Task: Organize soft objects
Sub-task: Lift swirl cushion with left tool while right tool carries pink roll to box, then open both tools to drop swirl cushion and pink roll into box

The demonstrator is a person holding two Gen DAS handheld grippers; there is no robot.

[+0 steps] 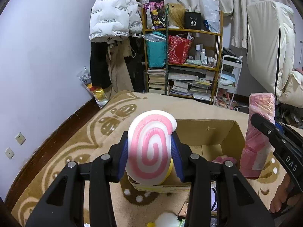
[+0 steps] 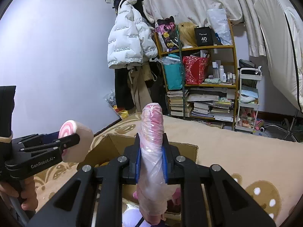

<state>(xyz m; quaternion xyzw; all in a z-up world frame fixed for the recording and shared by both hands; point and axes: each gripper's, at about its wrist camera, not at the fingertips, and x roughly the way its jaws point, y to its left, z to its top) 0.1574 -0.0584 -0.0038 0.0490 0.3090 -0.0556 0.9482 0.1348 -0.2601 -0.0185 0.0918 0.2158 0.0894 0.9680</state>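
A pink-and-white spiral plush (image 1: 151, 147) sits upright between the blue pads of my left gripper (image 1: 150, 141), which is shut on it, above the near wall of an open cardboard box (image 1: 208, 130). A long pink soft toy wrapped in clear plastic (image 2: 152, 124) stands upright in my right gripper (image 2: 152, 143), which is shut on it, over the same box (image 2: 113, 145). In the left wrist view the wrapped toy (image 1: 259, 132) hangs by the box's right wall. The spiral plush (image 2: 83, 143) shows at left in the right wrist view. Another pink soft item (image 1: 225, 159) lies inside the box.
The box rests on a tan patterned rug (image 1: 113, 117). A bookshelf (image 1: 181, 60), a hanging white jacket (image 1: 113, 11) and a white cart (image 1: 229, 75) stand at the back. A bag of toys (image 1: 94, 90) leans on the wall. A person's foot (image 1: 282, 194) is at right.
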